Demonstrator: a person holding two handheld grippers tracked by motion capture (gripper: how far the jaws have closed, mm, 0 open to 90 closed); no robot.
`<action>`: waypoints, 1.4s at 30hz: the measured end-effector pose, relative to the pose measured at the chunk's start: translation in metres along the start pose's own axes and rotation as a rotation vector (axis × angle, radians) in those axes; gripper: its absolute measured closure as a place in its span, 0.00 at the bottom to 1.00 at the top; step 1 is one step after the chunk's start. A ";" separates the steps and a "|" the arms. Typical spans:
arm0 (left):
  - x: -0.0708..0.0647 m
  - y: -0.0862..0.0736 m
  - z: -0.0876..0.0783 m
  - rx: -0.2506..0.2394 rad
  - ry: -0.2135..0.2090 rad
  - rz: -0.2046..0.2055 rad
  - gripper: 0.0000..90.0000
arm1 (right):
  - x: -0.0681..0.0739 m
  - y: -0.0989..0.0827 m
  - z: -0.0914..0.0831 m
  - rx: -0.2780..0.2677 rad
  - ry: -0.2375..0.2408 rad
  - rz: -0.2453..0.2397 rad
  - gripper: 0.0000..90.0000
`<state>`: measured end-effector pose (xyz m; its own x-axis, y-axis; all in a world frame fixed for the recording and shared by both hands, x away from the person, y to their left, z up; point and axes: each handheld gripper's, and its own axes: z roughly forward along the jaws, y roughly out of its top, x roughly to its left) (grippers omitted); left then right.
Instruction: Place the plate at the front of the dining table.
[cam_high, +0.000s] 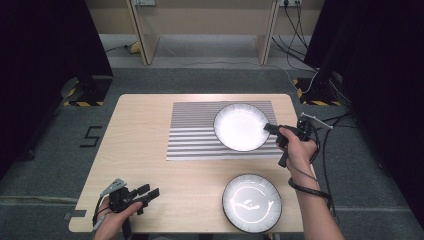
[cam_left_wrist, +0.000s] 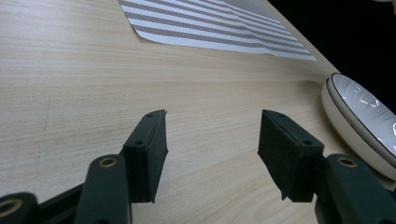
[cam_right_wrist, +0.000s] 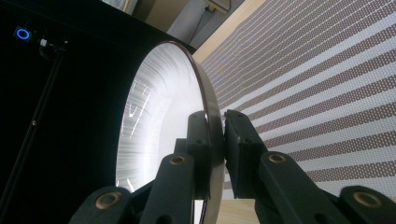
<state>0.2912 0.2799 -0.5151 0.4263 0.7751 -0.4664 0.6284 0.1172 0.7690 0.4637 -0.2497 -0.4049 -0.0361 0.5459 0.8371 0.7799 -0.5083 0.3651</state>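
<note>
A white plate with a dark rim (cam_high: 241, 127) rests on the striped placemat (cam_high: 195, 132) at the table's far middle. My right gripper (cam_high: 268, 128) pinches that plate's right rim; in the right gripper view the jaws stand one on each side of the plate's edge (cam_right_wrist: 205, 93), pressed on it. A second white plate (cam_high: 251, 202) sits on bare wood near the front edge, and shows in the left gripper view as a rim (cam_left_wrist: 359, 116) at the right. My left gripper (cam_high: 150, 192) lies low at the front left, jaws wide apart (cam_left_wrist: 212, 149) with only tabletop between them.
The wooden table (cam_high: 140, 150) has bare room on its left half. Black panels stand on both sides of the table, and cables trail on the floor at the right. A wooden frame stands beyond the far edge.
</note>
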 end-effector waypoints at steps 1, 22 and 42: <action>0.000 0.000 0.000 0.000 0.000 0.000 0.46 | 0.000 0.000 0.000 0.001 -0.001 0.000 0.90; 0.000 0.000 0.001 0.003 -0.002 -0.001 0.46 | 0.002 0.008 0.010 -0.011 -0.005 0.014 0.90; 0.001 -0.001 0.001 0.004 -0.002 -0.005 0.46 | 0.004 0.013 0.019 -0.017 0.001 0.028 0.90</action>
<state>0.2911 0.2801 -0.5167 0.4246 0.7731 -0.4713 0.6329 0.1188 0.7651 0.4852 -0.2412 -0.4043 -0.0150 0.5308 0.8474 0.7701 -0.5344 0.3483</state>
